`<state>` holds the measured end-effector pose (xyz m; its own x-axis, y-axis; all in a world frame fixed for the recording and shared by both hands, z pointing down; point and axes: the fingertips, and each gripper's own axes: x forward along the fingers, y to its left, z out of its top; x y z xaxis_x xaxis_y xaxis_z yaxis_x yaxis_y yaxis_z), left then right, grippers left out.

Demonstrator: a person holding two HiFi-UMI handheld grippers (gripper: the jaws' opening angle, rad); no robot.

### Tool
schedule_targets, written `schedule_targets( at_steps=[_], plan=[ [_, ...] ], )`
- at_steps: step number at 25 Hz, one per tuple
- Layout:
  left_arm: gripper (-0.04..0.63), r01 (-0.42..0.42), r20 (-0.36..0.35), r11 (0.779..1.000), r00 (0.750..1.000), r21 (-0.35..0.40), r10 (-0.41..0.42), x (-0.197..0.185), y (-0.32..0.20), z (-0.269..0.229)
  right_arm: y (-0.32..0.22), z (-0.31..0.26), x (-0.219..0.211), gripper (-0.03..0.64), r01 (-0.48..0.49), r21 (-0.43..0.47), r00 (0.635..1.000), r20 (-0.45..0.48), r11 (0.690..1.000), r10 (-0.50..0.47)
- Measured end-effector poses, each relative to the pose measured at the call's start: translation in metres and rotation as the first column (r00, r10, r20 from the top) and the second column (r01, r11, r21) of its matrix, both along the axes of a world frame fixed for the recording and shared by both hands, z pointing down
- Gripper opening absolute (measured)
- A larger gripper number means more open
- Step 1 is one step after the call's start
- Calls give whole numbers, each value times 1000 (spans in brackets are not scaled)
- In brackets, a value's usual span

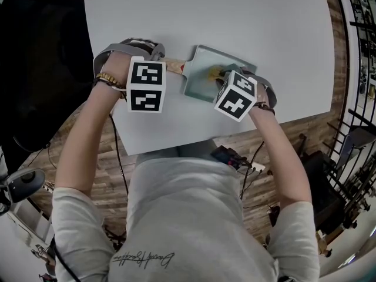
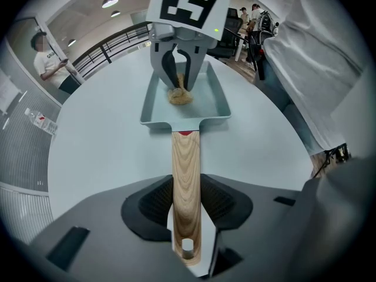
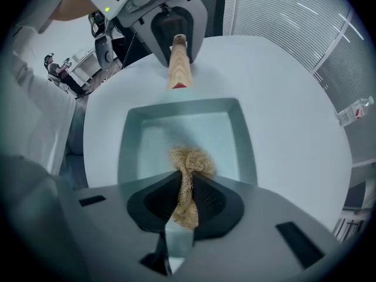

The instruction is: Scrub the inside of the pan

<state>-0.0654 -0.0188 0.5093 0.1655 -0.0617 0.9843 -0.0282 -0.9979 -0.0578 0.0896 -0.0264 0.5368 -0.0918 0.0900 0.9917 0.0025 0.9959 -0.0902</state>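
Here, the white round surface (image 1: 205, 16) carries the whole setup. Near the edge closest to the person, the pale rectangular pan (image 1: 202, 69) lies flat on it, with its wooden handle (image 2: 186, 157) pointing towards the person's left. The left tool (image 2: 187, 210) points straight down and is clamped on the free end of that handle, steadying the pan. The right tool (image 3: 185, 207) also points down and pinches a tan fibrous scrubber (image 3: 191, 160). The scrubber's bunched lower end touches the pan floor, inside the walls. The step in hand appears to be the scrubbing stroke itself. The next move probably calls for downward pressure and sweeps across the floor into the corners, while the left grip resists any sliding of the pan.
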Motion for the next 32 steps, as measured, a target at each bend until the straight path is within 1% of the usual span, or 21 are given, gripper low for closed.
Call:
schedule_targets(
  at_steps=[2, 8, 14, 17, 24, 28, 32],
  plan=[
    [149, 0, -2, 1000, 1000, 0, 0, 0, 0, 0, -12, 0, -1, 67, -10, 1, 1000, 5, 1000, 10],
    [149, 11, -8, 1000, 1000, -6, -11, -1, 2, 0, -43, 1, 3, 69, -23, 62, 1000, -11, 998, 24],
    [149, 44, -15, 999, 999, -9, -44, 1, 0, -1, -45, -1, 3, 69, -10, 96, 1000, 4, 995, 10],
    [149, 50, -7, 999, 999, -12, -51, -2, 0, 1, -41, 1, 2, 69, 6, 110, 1000, -9, 994, -5],
    [150, 56, 6, 998, 998, -4, -56, -3, -1, 2, -10, 1, 8, 69, 44, 45, 998, -38, 998, -42],
    [149, 56, 16, 998, 998, -3, -56, -8, -2, 7, 14, 5, 6, 69, 64, -44, 996, -63, 997, -66],
    [149, 59, 25, 998, 998, 1, -59, -8, -4, 8, 33, 4, 8, 67, 64, -137, 994, -76, 988, -75]
  ],
)
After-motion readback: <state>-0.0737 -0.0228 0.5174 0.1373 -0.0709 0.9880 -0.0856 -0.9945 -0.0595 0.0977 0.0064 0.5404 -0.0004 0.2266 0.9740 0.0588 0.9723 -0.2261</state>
